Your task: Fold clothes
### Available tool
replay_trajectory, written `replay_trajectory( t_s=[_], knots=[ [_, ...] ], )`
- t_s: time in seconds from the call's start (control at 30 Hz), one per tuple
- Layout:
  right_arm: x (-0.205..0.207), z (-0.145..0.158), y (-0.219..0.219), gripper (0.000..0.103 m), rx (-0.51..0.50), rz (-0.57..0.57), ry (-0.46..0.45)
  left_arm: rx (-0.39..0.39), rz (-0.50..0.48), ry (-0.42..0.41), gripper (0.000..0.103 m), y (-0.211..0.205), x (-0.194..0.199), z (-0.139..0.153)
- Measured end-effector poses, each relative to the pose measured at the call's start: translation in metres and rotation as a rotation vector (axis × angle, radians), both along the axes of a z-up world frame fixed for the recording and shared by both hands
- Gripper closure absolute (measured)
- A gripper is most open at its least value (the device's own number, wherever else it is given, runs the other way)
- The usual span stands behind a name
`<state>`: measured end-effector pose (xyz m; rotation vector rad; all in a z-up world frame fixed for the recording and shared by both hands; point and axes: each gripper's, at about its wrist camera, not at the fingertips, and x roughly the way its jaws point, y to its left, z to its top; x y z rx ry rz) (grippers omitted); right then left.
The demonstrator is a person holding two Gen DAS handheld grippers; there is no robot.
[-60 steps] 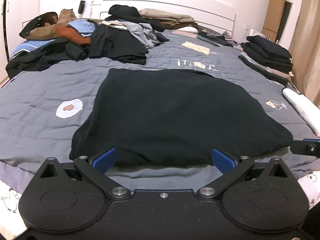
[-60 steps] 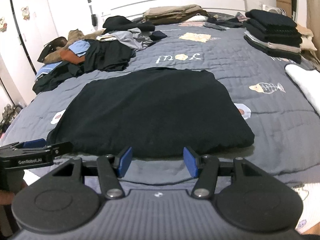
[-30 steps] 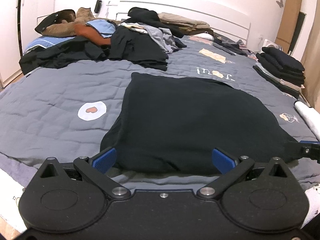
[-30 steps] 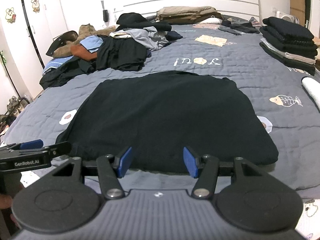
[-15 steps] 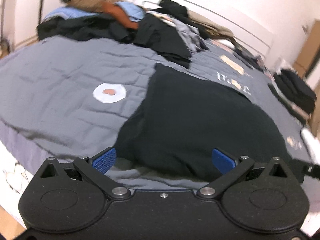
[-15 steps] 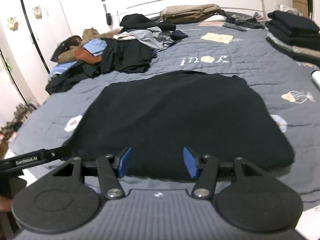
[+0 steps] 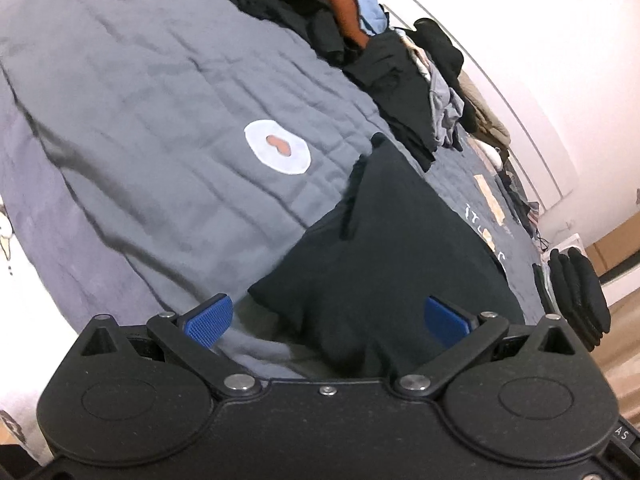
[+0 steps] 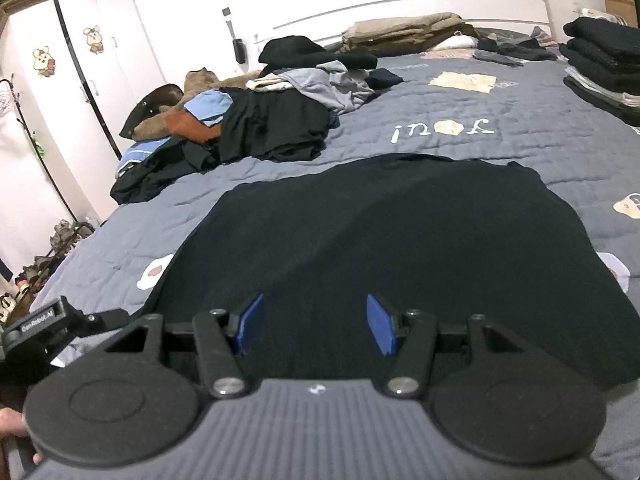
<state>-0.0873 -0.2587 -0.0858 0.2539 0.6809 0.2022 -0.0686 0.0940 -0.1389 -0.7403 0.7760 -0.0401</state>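
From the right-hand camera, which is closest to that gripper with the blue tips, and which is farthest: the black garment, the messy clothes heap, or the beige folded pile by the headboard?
Nearest first from the right gripper:
1. Black garment, spread flat directly ahead, under the tips.
2. Messy clothes heap, farther up the bed, to the left.
3. Beige folded pile, at the far end against the headboard, slightly right.

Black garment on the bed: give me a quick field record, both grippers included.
item: black garment, lying flat on the grey quilt
state: spread in a rough rectangle, near-left corner slightly rumpled in the left wrist view
left hand-held gripper: open, over the garment's near-left corner, holding nothing
right hand-held gripper: open, over the near edge, holding nothing
unfolded pile: far left of the bed
folded stack: far right edge
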Motion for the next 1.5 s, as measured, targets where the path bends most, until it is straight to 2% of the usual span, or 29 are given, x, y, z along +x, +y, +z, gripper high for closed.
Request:
replay_trajectory(
  t_s=[0.17, 0.27, 0.33, 0.4, 0.47, 0.53, 0.6, 0.7, 0.77, 0.83, 0.9, 0.97, 1.03, 1.07, 1.1, 1.2, 1.3, 1.37, 1.4, 1.43, 1.5],
  knots=[
    [0.005, -0.013, -0.005, 0.047, 0.041, -0.006, 0.011, -0.04, 0.013, -0.009, 0.001, -0.002, 0.001, -0.011],
    [0.005, -0.015, -0.007, 0.047, 0.074, -0.003, 0.013, -0.064, 0.006, -0.005, 0.008, -0.004, 0.004, -0.02],
    [0.004, -0.015, -0.009, 0.047, 0.091, -0.003, 0.01, -0.079, 0.011, -0.015, 0.02, -0.005, 0.005, -0.023],
    [0.004, -0.014, -0.01, 0.047, 0.108, -0.002, 0.007, -0.097, 0.016, -0.026, 0.025, -0.005, 0.006, -0.027],
    [0.003, -0.014, -0.012, 0.047, 0.125, -0.001, 0.004, -0.119, 0.018, -0.042, 0.035, -0.005, 0.007, -0.029],
    [0.002, -0.014, -0.013, 0.047, 0.142, 0.0, 0.001, -0.131, 0.015, -0.053, 0.063, -0.006, 0.008, -0.031],
    [0.003, -0.015, -0.015, 0.047, 0.155, -0.005, 0.007, -0.119, 0.022, -0.042, 0.07, -0.007, 0.011, -0.034],
    [0.004, -0.016, -0.016, 0.047, 0.164, -0.004, 0.01, -0.143, 0.047, -0.03, 0.069, -0.006, 0.012, -0.041],
    [0.004, -0.017, -0.017, 0.047, 0.163, -0.006, 0.013, -0.164, 0.063, -0.038, 0.061, -0.006, 0.012, -0.044],
    [0.004, -0.017, -0.016, 0.047, 0.17, -0.004, 0.017, -0.182, 0.056, -0.043, 0.048, -0.007, 0.015, -0.046],
    [0.003, -0.018, -0.015, 0.047, 0.167, -0.001, 0.018, -0.166, 0.044, -0.052, 0.046, -0.01, 0.017, -0.045],
    [0.003, -0.018, -0.014, 0.047, 0.161, 0.004, 0.017, -0.144, 0.038, -0.072, 0.049, -0.013, 0.018, -0.042],
    [0.001, -0.018, -0.014, 0.047, 0.165, 0.008, 0.017, -0.126, 0.033, -0.097, 0.071, -0.015, 0.018, -0.038],
    [-0.001, -0.017, -0.014, 0.047, 0.165, 0.009, 0.016, -0.105, 0.025, -0.106, 0.075, -0.016, 0.018, -0.035],
    [-0.002, -0.016, -0.014, 0.047, 0.165, 0.01, 0.014, -0.084, 0.016, -0.121, 0.084, -0.018, 0.018, -0.031],
    [-0.004, -0.015, -0.016, 0.047, 0.161, 0.008, 0.004, -0.019, -0.008, -0.186, 0.085, -0.023, 0.015, -0.016],
    [-0.005, -0.014, -0.02, 0.047, 0.173, -0.003, 0.009, 0.053, -0.03, -0.173, 0.085, -0.031, 0.017, -0.013],
    [-0.005, -0.015, -0.023, 0.047, 0.18, -0.008, 0.013, 0.05, -0.029, -0.145, 0.081, -0.032, 0.02, -0.018],
    [-0.005, -0.015, -0.024, 0.047, 0.181, -0.01, 0.015, 0.04, -0.027, -0.13, 0.063, -0.032, 0.021, -0.021],
    [-0.006, -0.015, -0.024, 0.047, 0.183, -0.01, 0.017, 0.03, -0.024, -0.114, 0.054, -0.031, 0.022, -0.025],
    [-0.006, -0.015, -0.025, 0.047, 0.184, -0.009, 0.017, 0.01, -0.02, -0.084, 0.057, -0.031, 0.025, -0.032]
  ],
)
